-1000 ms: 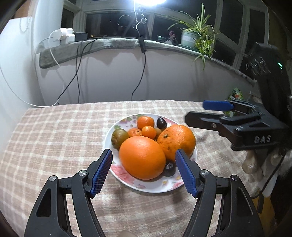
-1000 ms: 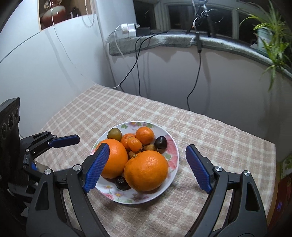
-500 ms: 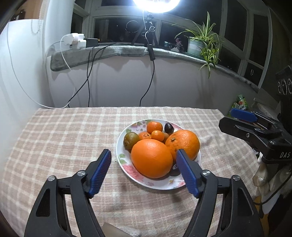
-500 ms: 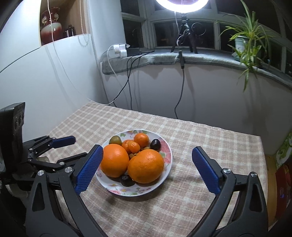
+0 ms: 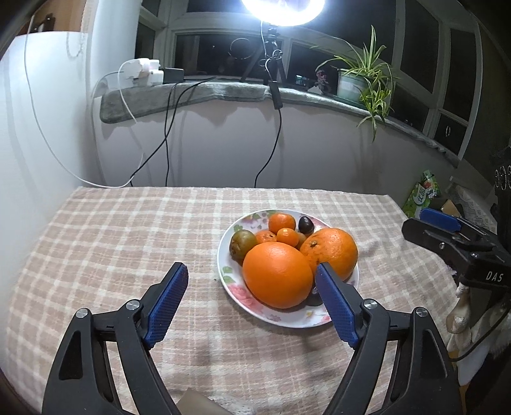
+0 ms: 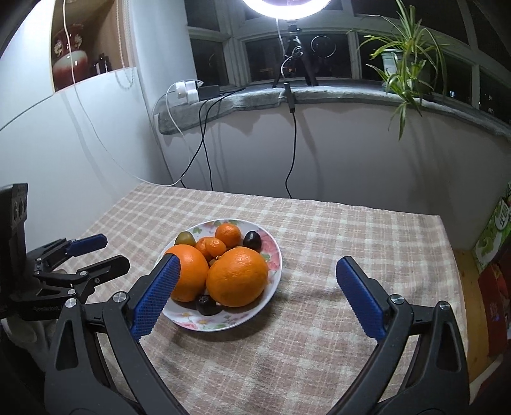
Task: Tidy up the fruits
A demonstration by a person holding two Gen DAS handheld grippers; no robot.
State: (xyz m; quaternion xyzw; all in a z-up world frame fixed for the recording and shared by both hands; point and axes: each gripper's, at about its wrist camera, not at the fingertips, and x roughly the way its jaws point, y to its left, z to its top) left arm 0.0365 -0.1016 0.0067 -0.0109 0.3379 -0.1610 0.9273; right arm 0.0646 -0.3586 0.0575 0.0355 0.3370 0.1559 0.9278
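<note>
The left tool, black with blue ribbed pads, is released: its jaws have just been opening further and stand wide, with nothing pressed between them, only the checked cloth and the near edge of the plate showing in the gap. The right tool, of the same black and blue make, is also released, its jaws have just been opening too, and they grip nothing. Both tools hang above the worktop, which is covered by a beige and white checked cloth, and both point down toward the round white plate with pink flower print that stands on the cloth. On this plate lie all the fruits: a large smooth orange at the near side, a second large orange with a rougher skin touching it on the right, a green-brown round fruit at the left rim, three small mandarins behind, and a dark plum-like fruit at the far rim. Another small dark fruit lies at the near rim, touching the two large oranges. Behind the worktop a grey window ledge carries white chargers with cables, a ring lamp on a tripod and a green potted plant.
</note>
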